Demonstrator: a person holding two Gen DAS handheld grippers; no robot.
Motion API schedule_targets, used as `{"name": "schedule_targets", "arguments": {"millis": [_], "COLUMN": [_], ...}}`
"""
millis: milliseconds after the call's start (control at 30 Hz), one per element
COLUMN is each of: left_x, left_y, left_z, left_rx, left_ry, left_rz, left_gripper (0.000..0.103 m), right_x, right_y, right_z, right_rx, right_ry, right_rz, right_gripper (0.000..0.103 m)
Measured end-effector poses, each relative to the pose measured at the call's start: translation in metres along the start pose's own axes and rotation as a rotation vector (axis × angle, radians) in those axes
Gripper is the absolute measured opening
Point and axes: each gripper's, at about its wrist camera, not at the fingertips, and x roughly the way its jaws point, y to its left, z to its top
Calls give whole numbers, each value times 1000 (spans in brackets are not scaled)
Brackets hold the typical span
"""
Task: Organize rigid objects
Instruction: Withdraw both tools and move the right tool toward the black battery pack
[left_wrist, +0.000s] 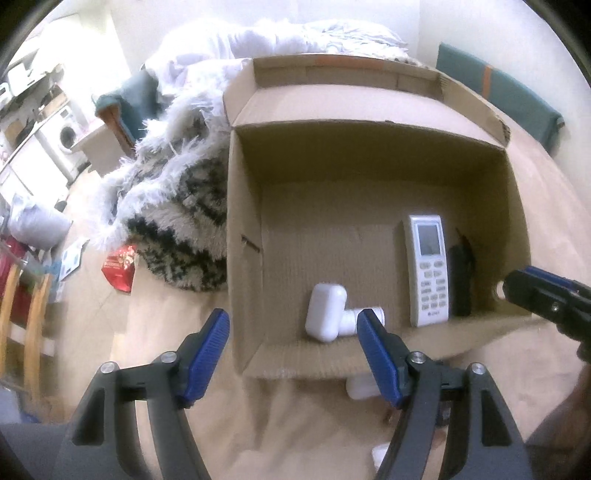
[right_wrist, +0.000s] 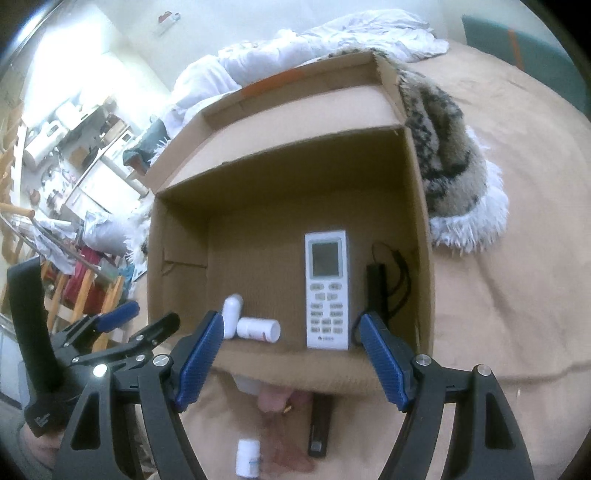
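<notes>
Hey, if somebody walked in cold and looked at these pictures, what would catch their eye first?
The big open cardboard box lying on the tan bed cover fills the middle of both views. Inside it, a white remote control lies face up toward the right, with two white bottles to its left and a black device with a cord to its right. Both blue-padded hand-held grippers, left and right, hover open at the box's near edge.
</notes>
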Motion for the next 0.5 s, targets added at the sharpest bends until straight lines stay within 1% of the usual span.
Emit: {"name": "schedule_targets", "arguments": {"millis": [133,500], "left_x": [-7,-19], "left_y": [7,23], "left_z": [-12,-45], "left_rx": [-31,-118], "left_ry": [16,70], "left_rz": [-12,-44], "left_gripper": [69,69], "right_x": [-8,-15], "right_y": [1,4], "right_z": [-13,-50], "right_rx": [8,42], "right_ry": [-2,25], "right_rz": [-8,-27], "right_gripper": [81,81]}}
